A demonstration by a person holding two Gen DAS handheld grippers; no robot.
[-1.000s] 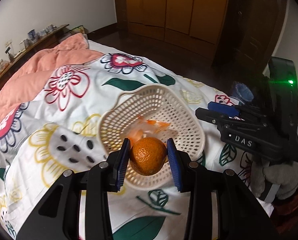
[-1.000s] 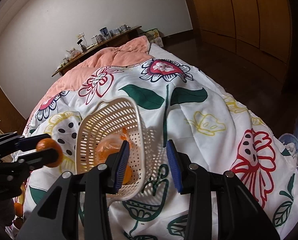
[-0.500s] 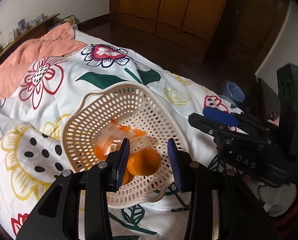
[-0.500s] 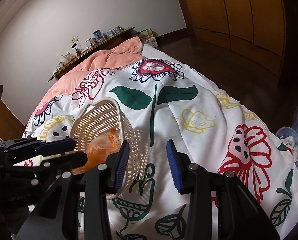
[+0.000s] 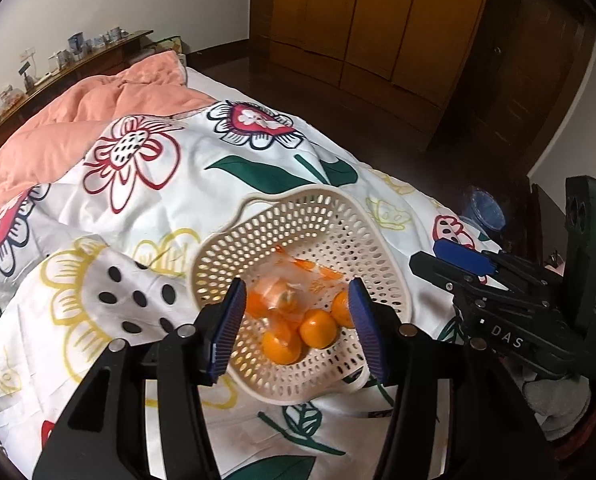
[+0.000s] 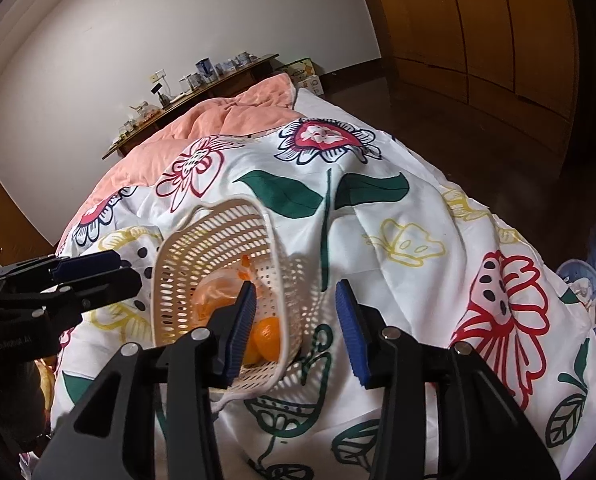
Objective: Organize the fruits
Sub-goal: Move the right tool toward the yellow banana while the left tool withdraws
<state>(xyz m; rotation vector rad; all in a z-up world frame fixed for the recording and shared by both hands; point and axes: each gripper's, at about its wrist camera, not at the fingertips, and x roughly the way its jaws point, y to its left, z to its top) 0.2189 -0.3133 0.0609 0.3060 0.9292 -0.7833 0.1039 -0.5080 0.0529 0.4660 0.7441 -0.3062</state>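
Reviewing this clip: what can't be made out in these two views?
- Fruit count in the basket: left wrist view, a crinkled plastic bag and the left gripper fingers cover part of the oranges.
- Same oranges: right wrist view, mostly hidden by the basket wall and a right gripper finger.
- Shelf items: too small to identify.

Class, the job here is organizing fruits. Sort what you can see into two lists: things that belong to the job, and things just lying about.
Belongs to the job:
- basket
- oranges in the basket
- left hand-held gripper, jaws opening, nothing between them
- right hand-held gripper, jaws opening, nothing held

Just lying about:
- floral quilt
- pink blanket
- shelf with clutter
- wardrobe
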